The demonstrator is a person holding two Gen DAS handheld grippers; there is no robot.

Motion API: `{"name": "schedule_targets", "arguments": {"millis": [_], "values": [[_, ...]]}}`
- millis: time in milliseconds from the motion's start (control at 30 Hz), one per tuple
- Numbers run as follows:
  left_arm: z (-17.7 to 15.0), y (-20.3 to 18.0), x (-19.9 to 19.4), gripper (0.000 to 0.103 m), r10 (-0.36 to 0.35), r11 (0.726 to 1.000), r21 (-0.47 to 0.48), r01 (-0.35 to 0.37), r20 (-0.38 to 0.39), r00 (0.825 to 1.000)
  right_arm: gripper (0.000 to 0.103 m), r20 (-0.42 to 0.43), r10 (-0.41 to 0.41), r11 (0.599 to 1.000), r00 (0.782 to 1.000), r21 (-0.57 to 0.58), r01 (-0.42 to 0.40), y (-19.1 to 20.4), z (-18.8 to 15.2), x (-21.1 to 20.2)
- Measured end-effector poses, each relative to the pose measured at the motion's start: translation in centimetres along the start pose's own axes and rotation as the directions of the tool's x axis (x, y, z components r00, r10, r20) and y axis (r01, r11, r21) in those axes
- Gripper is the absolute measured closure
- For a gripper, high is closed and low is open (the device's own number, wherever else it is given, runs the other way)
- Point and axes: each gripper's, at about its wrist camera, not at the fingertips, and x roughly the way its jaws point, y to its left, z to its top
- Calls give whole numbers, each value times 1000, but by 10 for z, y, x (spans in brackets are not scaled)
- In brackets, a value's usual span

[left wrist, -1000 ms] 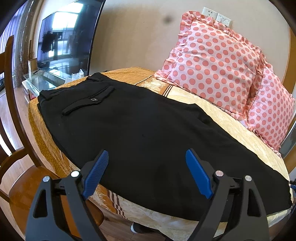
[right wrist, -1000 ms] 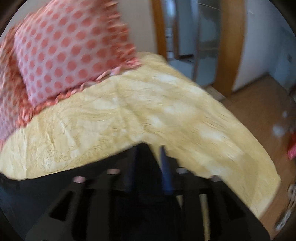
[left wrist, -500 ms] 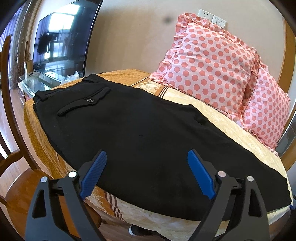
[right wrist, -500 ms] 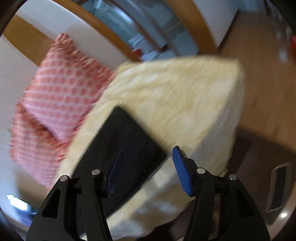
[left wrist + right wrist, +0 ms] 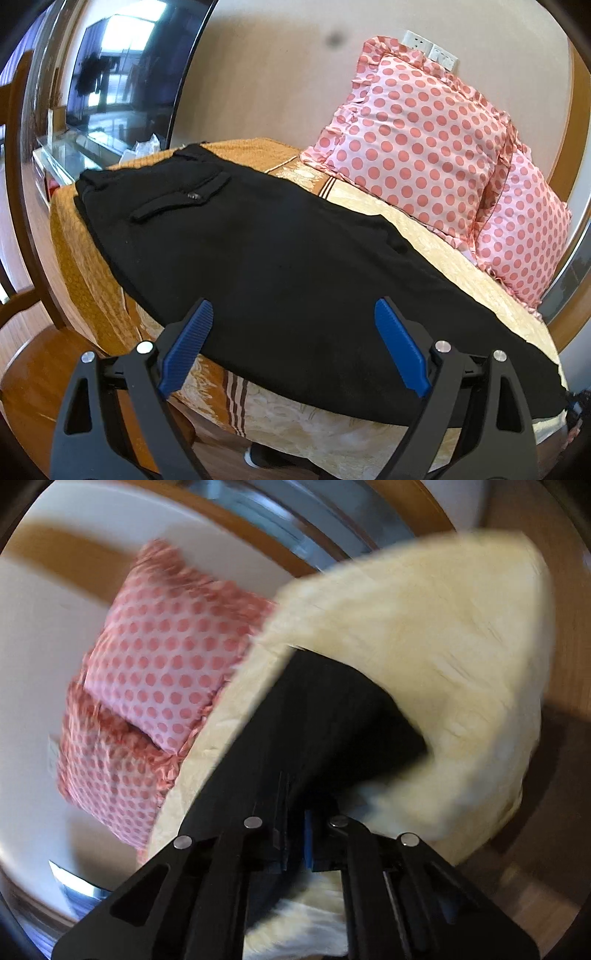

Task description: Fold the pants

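Gold quilted bed [image 5: 92, 258] under me, black woven pants [image 5: 280, 266] spread flat across it, polka-dot pillows [image 5: 413, 147] behind, my left gripper [image 5: 293, 347] gaping above the near edge, my right gripper [image 5: 295, 845] just snapped tight on the pants' hem.

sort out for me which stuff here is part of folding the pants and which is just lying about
Part of the job:
- black pants, spread flat on the bed
- right gripper, jaws just closed on the pants' hem end
- left gripper, open over the near edge

Just lying about:
- two polka-dot pillows
- yellow bedspread
- television
- wooden chair
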Motion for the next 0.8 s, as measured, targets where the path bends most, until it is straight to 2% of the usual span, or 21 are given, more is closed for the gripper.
{"name": "schedule_targets", "arguments": {"millis": [67, 133, 200, 267, 300, 333, 400, 433, 467, 500, 533, 567, 667, 733, 800], "values": [[0, -1, 1, 14, 5, 1000, 6, -5, -4, 1000, 96, 22, 75, 991, 997, -116, -72, 53, 2, 1], [0, -2, 2, 14, 8, 1000, 7, -8, -7, 1000, 96, -3, 194, 958, 981, -215, -191, 111, -7, 8], [0, -3, 2, 14, 6, 1000, 4, -6, -3, 1000, 96, -102, 318, 888, 943, -317, -334, 179, -34, 24], [0, -3, 3, 14, 6, 1000, -2, -6, -1, 1000, 97, -217, 378, 818, 900, -377, -434, 229, -69, 44], [-1, -3, 3, 14, 8, 1000, -5, -8, 1, 1000, 97, -285, 398, 780, 872, -394, -485, 252, -91, 57], [-1, -4, 3, 14, 9, 1000, -10, -9, 4, 1000, 97, -384, 402, 736, 832, -405, -542, 277, -125, 75], [0, -3, -1, 15, -4, 1000, -28, 4, 5, 1000, 97, -580, 333, 671, 743, -408, -619, 312, -197, 113], [1, -1, -6, 15, -24, 999, -43, 25, 8, 1000, 97, -646, 267, 650, 715, -427, -628, 321, -231, 129], [2, 1, -12, 15, -39, 998, -51, 40, 15, 999, 97, -683, 197, 642, 703, -452, -619, 323, -258, 142], [3, 5, -19, 15, -41, 998, -56, 43, 28, 999, 97, -703, 166, 643, 692, -455, -616, 322, -271, 149], [5, 11, -28, 15, -26, 998, -60, 29, 52, 998, 97, -734, 149, 658, 663, -427, -620, 319, -286, 158], [6, 17, -36, 15, -7, 998, -67, 12, 73, 997, 97, -743, 155, 666, 651, -408, -624, 317, -291, 161], [11, 46, -51, 15, 51, 991, -130, -38, 104, 993, 97, -699, 190, 639, 690, -446, -627, 330, -283, 151], [12, 68, -52, 15, 77, 978, -200, -58, 91, 993, 97, -678, 227, 626, 699, -448, -638, 338, -280, 144], [11, 82, -48, 15, 65, 965, -259, -44, 74, 995, 97, -684, 196, 593, 703, -488, -641, 342, -292, 142]]}}
